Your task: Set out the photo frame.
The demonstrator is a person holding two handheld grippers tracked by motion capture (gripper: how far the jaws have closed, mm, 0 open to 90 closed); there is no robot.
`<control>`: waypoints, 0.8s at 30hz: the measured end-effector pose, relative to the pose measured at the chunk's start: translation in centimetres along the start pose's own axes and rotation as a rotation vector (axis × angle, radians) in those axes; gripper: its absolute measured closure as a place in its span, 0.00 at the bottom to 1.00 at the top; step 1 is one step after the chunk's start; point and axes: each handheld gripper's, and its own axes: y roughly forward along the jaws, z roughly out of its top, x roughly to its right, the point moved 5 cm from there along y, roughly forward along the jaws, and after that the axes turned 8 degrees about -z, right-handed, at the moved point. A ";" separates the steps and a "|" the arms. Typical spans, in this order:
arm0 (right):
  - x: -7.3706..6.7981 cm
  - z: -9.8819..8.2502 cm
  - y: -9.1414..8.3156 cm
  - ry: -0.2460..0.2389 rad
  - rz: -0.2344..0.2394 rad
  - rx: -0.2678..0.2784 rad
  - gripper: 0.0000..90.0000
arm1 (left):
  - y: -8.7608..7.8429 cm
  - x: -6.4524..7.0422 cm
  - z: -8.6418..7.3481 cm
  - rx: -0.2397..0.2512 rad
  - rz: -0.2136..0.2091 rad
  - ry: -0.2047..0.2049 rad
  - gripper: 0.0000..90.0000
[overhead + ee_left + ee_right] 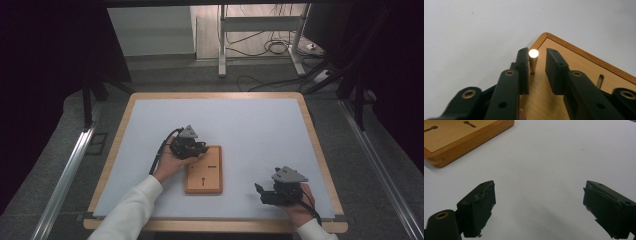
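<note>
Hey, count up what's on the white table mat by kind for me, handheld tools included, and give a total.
Rectangular wooden boards with keyhole slots: 1
Small upright brass pegs: 1
Black two-jaw handheld tools, left tool and right tool: 2
Total: 4

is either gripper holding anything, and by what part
Nothing is firmly held. The left gripper brackets the peg on the wooden board without clamping it; the right gripper is open.

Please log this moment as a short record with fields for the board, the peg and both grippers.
surface: white mat
board: wooden board flat on the mat, keyhole slots in its top
peg: peg upright near a board corner
left gripper: left gripper straddles the peg, one pad beside it, a gap to the other
right gripper: right gripper open over bare mat, apart from the board
</note>
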 end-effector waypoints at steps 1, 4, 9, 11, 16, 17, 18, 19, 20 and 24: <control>0.0 0.0 0.0 0.000 0.000 0.000 0.12 | 0.0 0.0 0.0 0.000 0.000 0.000 0.84; 0.0 0.0 0.0 0.000 0.001 0.002 0.12 | 0.1 -0.1 0.0 0.002 0.004 0.000 0.88; -0.1 0.1 0.0 -0.003 0.002 0.003 0.12 | 0.2 -0.4 0.0 0.010 -0.001 -0.011 0.92; -0.2 0.1 0.0 -0.003 0.003 0.003 0.12 | 0.2 -0.5 0.0 0.013 -0.009 -0.018 0.93; -0.3 0.1 0.1 -0.011 0.005 0.002 0.12 | 0.2 -0.6 -0.1 0.016 -0.024 -0.025 0.93; -0.3 0.1 0.1 -0.011 0.007 0.002 0.12 | 0.2 -0.6 -0.1 0.016 -0.027 -0.029 0.94; -0.4 0.2 0.1 -0.011 0.008 0.001 0.12 | 0.2 -0.7 -0.1 0.015 -0.032 -0.032 0.94; -0.4 0.2 0.1 -0.011 0.008 0.003 0.12 | 0.2 -0.7 -0.1 0.015 -0.034 -0.035 0.94; -0.5 0.2 0.1 -0.011 0.009 0.003 0.12 | 0.2 -0.7 -0.1 0.016 -0.036 -0.039 0.94; -0.9 0.5 -0.1 -0.031 0.015 0.011 0.12 | 0.2 -0.8 0.1 -0.004 -0.045 -0.046 0.94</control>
